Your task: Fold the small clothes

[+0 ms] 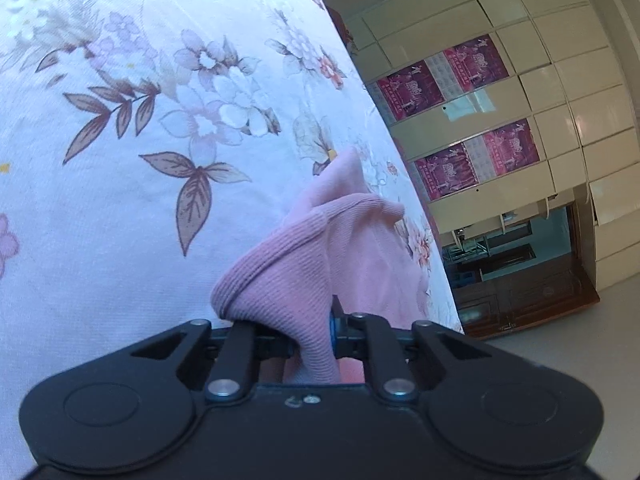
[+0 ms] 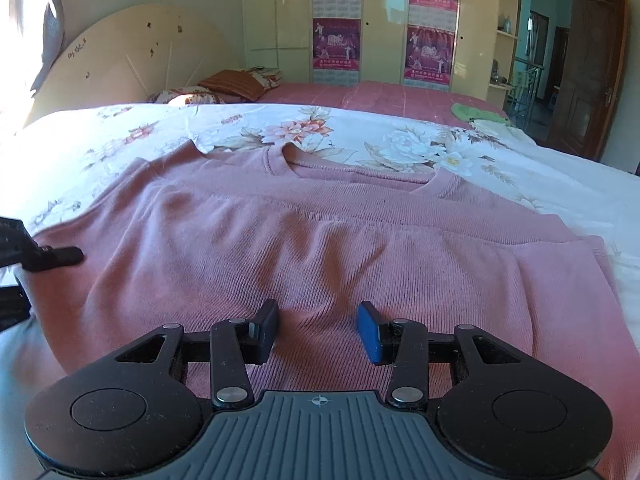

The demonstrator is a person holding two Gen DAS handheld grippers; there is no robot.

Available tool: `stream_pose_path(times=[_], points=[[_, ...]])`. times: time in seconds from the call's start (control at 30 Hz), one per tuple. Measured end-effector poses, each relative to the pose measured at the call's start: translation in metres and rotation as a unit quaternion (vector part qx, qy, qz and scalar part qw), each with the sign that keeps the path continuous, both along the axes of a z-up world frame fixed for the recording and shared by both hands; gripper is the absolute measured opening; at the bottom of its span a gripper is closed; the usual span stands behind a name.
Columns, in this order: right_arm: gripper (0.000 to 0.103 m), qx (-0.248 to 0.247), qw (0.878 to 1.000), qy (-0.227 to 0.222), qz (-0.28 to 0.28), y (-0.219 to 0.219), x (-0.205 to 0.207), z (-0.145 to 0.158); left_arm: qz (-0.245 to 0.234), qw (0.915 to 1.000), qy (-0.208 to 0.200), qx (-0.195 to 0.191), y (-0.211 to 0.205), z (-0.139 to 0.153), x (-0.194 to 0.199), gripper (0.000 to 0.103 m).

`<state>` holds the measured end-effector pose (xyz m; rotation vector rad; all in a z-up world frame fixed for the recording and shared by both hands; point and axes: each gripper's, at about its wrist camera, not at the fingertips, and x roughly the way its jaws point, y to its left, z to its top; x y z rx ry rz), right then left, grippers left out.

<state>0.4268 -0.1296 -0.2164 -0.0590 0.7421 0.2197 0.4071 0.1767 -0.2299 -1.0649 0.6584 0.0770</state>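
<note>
A pink ribbed knit top [image 2: 280,232] lies spread on the floral bed sheet [image 2: 400,144], neckline at the far side. My right gripper [image 2: 318,330] is open and empty, its fingers low over the near part of the top. My left gripper [image 1: 312,332] is shut on a bunched ribbed edge of the pink top [image 1: 288,272] and holds it above the sheet [image 1: 140,120]. The left gripper also shows at the left edge of the right wrist view [image 2: 52,258], at the top's left side.
A green cloth [image 2: 478,114] lies at the far right of the bed on a pink cover [image 2: 380,94]. Pillows [image 2: 224,88] sit by the headboard. A wardrobe with posters [image 2: 384,20] and an open door [image 2: 580,72] stand beyond the bed.
</note>
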Motion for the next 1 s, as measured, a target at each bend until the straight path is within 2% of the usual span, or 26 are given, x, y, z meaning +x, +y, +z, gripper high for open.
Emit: stream_pose_path(times=[0.07, 0.13, 0.2, 0.27, 0.3, 0.37, 0.47, 0.53, 0.6, 0.67, 0.73, 0.8, 0.87, 0.9, 0.93, 0.97, 1.0], points=[[0.042, -0.016, 1.0, -0.008, 0.004, 0.005, 0.0, -0.003, -0.025, 0.9987, -0.025, 0.036, -0.007, 0.019, 0.001, 0.013], [0.045, -0.02, 1.0, -0.012, 0.007, 0.006, 0.0, -0.006, -0.057, 0.9939, -0.058, 0.075, -0.02, 0.043, 0.003, 0.013], [0.045, -0.01, 1.0, -0.008, 0.007, 0.003, 0.002, -0.006, -0.099, 0.9829, -0.094, 0.123, -0.043, 0.071, 0.007, 0.011], [0.045, 0.038, 0.999, 0.001, 0.001, -0.013, 0.004, 0.002, -0.148, 0.9665, -0.126, 0.167, -0.074, 0.095, 0.013, 0.011], [0.045, 0.071, 0.997, 0.003, -0.011, -0.025, 0.004, 0.007, -0.175, 0.9569, -0.141, 0.184, -0.092, 0.104, 0.016, 0.011], [0.045, 0.101, 0.994, -0.006, -0.039, -0.049, -0.001, 0.017, -0.221, 0.9427, -0.157, 0.195, -0.128, 0.111, 0.024, 0.011], [0.045, 0.128, 0.988, -0.01, -0.084, -0.094, -0.008, 0.026, -0.29, 0.922, -0.174, 0.188, -0.186, 0.109, 0.036, 0.011], [0.045, 0.128, 0.985, -0.009, -0.117, -0.124, -0.016, 0.027, -0.33, 0.9088, -0.175, 0.186, -0.224, 0.099, 0.04, 0.011], [0.045, 0.129, 0.981, -0.005, -0.148, -0.15, -0.024, 0.026, -0.372, 0.8941, -0.17, 0.183, -0.262, 0.084, 0.041, 0.011], [0.045, 0.133, 0.975, -0.001, -0.178, -0.175, -0.035, 0.024, -0.416, 0.8741, -0.158, 0.196, -0.297, 0.064, 0.039, 0.011], [0.045, 0.136, 0.97, 0.004, -0.199, -0.194, -0.044, 0.023, -0.443, 0.8594, -0.134, 0.218, -0.321, 0.043, 0.034, 0.013], [0.045, 0.147, 0.967, 0.006, -0.21, -0.207, -0.053, 0.024, -0.457, 0.8473, -0.115, 0.245, -0.332, 0.029, 0.028, 0.021], [0.045, 0.152, 0.964, 0.002, -0.218, -0.214, -0.059, 0.03, -0.461, 0.8471, -0.108, 0.241, -0.326, 0.025, 0.022, 0.031], [0.045, 0.163, 0.962, -0.001, -0.221, -0.219, -0.064, 0.033, -0.465, 0.8445, -0.11, 0.242, -0.322, 0.027, 0.017, 0.048], [0.045, 0.18, 0.958, -0.003, -0.223, -0.222, -0.066, 0.036, -0.466, 0.8415, -0.111, 0.249, -0.317, 0.03, 0.012, 0.059], [0.045, 0.2, 0.955, -0.003, -0.221, -0.224, -0.068, 0.039, -0.463, 0.8397, -0.116, 0.259, -0.311, 0.036, 0.005, 0.078], [0.045, 0.216, 0.953, 0.0, -0.214, -0.224, -0.066, 0.042, -0.459, 0.8391, -0.126, 0.264, -0.305, 0.041, 0.003, 0.082]])
